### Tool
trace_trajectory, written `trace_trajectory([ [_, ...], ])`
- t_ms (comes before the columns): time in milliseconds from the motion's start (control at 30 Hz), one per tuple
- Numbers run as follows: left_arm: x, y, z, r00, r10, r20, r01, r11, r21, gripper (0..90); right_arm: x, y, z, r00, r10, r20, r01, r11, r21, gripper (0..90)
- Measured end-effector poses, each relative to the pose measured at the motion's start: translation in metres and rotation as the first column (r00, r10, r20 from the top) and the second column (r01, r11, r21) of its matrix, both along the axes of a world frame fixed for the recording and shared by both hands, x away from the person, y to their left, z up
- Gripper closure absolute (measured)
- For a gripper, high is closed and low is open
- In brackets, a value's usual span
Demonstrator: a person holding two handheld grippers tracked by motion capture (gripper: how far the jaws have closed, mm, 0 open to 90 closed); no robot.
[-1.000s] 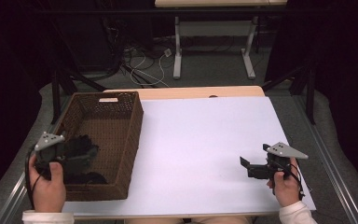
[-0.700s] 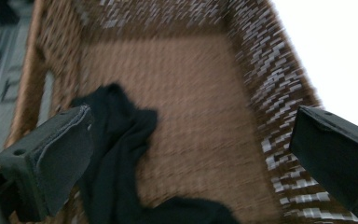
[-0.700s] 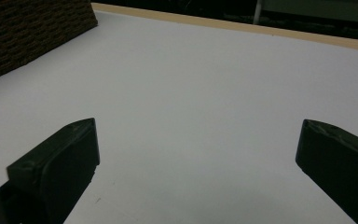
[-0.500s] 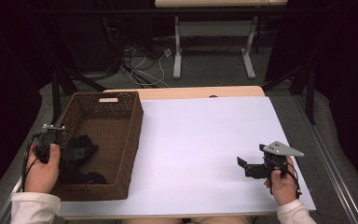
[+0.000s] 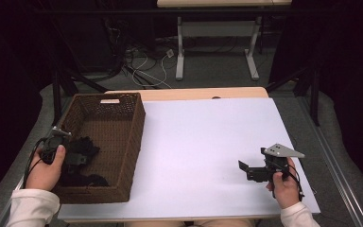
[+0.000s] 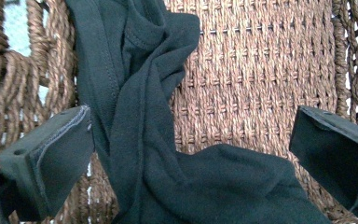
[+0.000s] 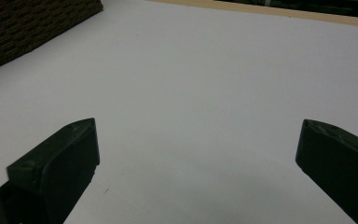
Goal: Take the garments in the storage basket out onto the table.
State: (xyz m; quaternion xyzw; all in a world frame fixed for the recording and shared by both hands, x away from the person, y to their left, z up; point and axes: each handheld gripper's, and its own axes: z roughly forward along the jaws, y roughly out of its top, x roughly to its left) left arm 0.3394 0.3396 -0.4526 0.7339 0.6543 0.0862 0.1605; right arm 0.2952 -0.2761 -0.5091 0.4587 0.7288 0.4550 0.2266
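- The left gripper (image 5: 78, 153) was lowered into the wicker basket (image 5: 132, 137) at the desk's left edge, near the basket's front-left corner, evidently so that it could reach the dark garment (image 5: 82, 150) lying inside.
- In the left gripper view its jaws stood wide apart, one on either side of a twisted fold of the dark garment (image 6: 140, 116); neither pad looked to be pressing the cloth. I judged this as lining up for a pinch on that raised fold, which offers more to bite than the flat part.
- The garment was the basket's sole visible content. It was bunched toward the near half, with a second heap (image 5: 87, 180) by the front wall, and the woven floor (image 6: 256, 79) showed bare behind it. Whether the two heaps were one piece or two could not be told.
- The right gripper (image 5: 249, 171) was held low near the desk's front-right corner, well apart from the basket, its jaws spread with nothing between them but the white desk (image 7: 205, 79). It seemed parked there to leave the open middle free as a landing spot for the cloth.
- The basket's far end carried a small pale label (image 5: 109, 101) on its rim.
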Motion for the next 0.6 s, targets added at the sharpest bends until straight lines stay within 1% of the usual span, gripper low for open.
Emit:
trace_trajectory([
  [133,0.006,0.002,-0.004,0.9993,0.02,-0.033,-0.021,0.9996,-0.018,0.2,0.0,0.002,0.0,1.0,0.006,-0.007,-0.006,1.0,-0.002,0.0],
  [267,0.013,0.003,-0.009,0.9978,0.039,-0.053,-0.038,0.9991,0.015,0.2,0.0,0.002,-0.001,0.9999,0.007,-0.007,-0.007,1.0,-0.007,0.0],
  [300,0.015,0.003,-0.011,0.9975,0.041,-0.057,-0.04,0.999,0.021,0.2,0.0,0.002,-0.001,1.0,0.006,-0.008,-0.006,1.0,0.0,0.0],
  [333,0.016,0.003,-0.013,0.9968,0.051,-0.061,-0.049,0.9984,0.027,0.2,0.0,0.002,-0.001,0.9999,0.006,-0.013,-0.006,0.9999,-0.009,0.0],
  [400,0.02,0.004,-0.016,0.9962,0.053,-0.07,-0.05,0.9978,0.044,0.2,0.0,0.001,-0.001,0.9999,0.01,-0.012,-0.01,0.9999,-0.01,0.0],
  [433,0.022,0.005,-0.017,0.9953,0.062,-0.074,-0.058,0.9971,0.049,0.2,0.0,0.001,-0.001,0.9999,0.01,-0.01,-0.01,0.9999,-0.008,0.0],
  [533,0.026,0.006,-0.02,0.992,0.066,-0.108,-0.06,0.9967,0.055,0.2,0.0,0.002,-0.002,0.9999,0.011,-0.011,-0.011,0.9999,-0.006,0.0],
  [600,0.029,0.006,-0.021,0.9907,0.077,-0.112,-0.07,0.9952,0.069,0.2,0.0,0.002,-0.002,0.9998,0.014,-0.013,-0.014,0.9999,-0.007,0.0],
])
